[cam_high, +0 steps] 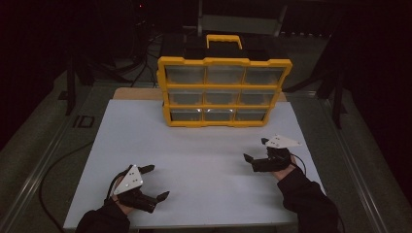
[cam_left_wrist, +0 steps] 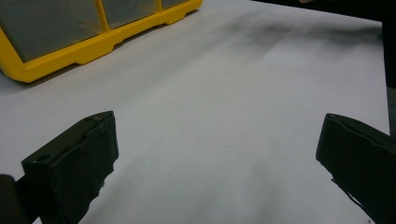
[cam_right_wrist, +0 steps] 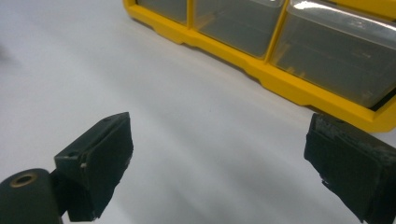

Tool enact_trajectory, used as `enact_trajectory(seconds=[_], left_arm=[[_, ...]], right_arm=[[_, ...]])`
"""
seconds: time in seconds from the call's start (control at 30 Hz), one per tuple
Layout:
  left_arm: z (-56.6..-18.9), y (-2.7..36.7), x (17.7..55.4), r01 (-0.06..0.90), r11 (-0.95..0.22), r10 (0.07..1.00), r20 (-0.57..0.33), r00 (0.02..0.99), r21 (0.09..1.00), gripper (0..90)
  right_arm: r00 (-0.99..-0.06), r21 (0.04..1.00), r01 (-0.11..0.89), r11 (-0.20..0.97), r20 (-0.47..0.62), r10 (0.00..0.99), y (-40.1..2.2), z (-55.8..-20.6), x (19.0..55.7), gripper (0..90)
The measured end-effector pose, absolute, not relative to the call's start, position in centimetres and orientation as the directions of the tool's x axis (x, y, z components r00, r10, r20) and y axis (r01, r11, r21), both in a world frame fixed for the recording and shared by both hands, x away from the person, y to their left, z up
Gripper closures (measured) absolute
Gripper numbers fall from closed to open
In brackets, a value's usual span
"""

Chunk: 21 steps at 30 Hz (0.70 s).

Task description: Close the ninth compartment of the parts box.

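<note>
Two tools spread wide, both empty.
Left tool [cam_high: 154, 182] lower left, right tool [cam_high: 255, 150] centre right, above the white desk [cam_high: 204, 160]; one yellow nine-drawer organizer [cam_high: 223, 92] upper centre.

Yellow organizer case on a white board

The case [cam_high: 224, 91] has a yellow frame, clear grey drawers; black-jawed grippers carry pale grey plates.

Yellow drawer box [cam_high: 224, 91] stands upright at the far edge of the white board [cam_high: 204, 160]. Left gripper [cam_high: 157, 182] hovers near the front edge, jaws spread; right gripper [cam_high: 256, 150] sits opposite, jaws apart too.
</note>
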State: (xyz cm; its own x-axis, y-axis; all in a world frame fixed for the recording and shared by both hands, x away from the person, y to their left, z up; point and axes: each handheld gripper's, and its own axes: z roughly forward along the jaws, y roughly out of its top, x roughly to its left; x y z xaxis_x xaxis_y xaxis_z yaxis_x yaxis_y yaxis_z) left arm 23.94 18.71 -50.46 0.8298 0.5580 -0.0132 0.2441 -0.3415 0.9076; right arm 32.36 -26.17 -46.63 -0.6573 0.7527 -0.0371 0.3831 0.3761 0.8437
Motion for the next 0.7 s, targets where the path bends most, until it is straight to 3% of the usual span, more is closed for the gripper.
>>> enact_trajectory(seconds=[0.7], left_arm=[[-50.4,18.7,23.9,0.240,-0.343,0.558,-0.008,0.830,0.908,0.0]], right_arm=[[-0.678,0.847,0.365,0.386,-0.043,0.734,-28.4,-48.4,27.7,7.6]])
